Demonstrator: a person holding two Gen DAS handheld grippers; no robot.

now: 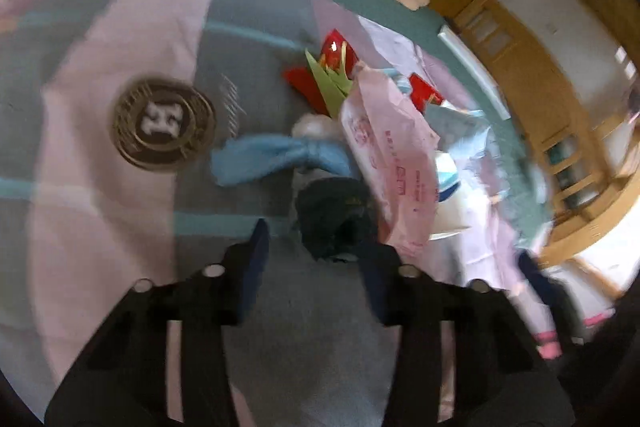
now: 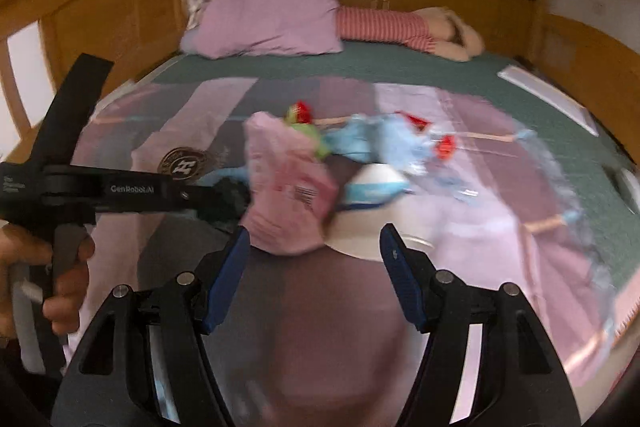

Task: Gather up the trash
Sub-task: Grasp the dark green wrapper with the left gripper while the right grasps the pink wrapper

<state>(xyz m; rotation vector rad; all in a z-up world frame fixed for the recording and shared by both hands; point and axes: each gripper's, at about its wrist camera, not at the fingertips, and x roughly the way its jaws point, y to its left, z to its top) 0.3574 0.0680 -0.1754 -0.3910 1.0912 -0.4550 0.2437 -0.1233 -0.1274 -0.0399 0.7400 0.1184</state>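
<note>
On the bed: trash lay heaped on the quilt (image 2: 460,227), at about 12 o'clock from both tongs.
Nearest piece, left: a dark wad (image 1: 336,217) sat at 12 to 1 o'clock, just beyond the left gripper (image 1: 316,267), apparently touching its right finger.
Left jaws: wide, holding nothing.
Nearest piece, right: a pink bag (image 2: 286,187) lay at 11 o'clock, just beyond the right gripper (image 2: 314,255); a white cup (image 2: 366,223) lay at 12 to 1 o'clock.
Right jaws: wide, empty.
Long axis: the pink bag ran roughly 12 to 6 in the right view, along the fingers, not across them.
Nearer arm: judged, left for the wad, right for the bag and cup.
Blur: finer contact could not be told.
</note>
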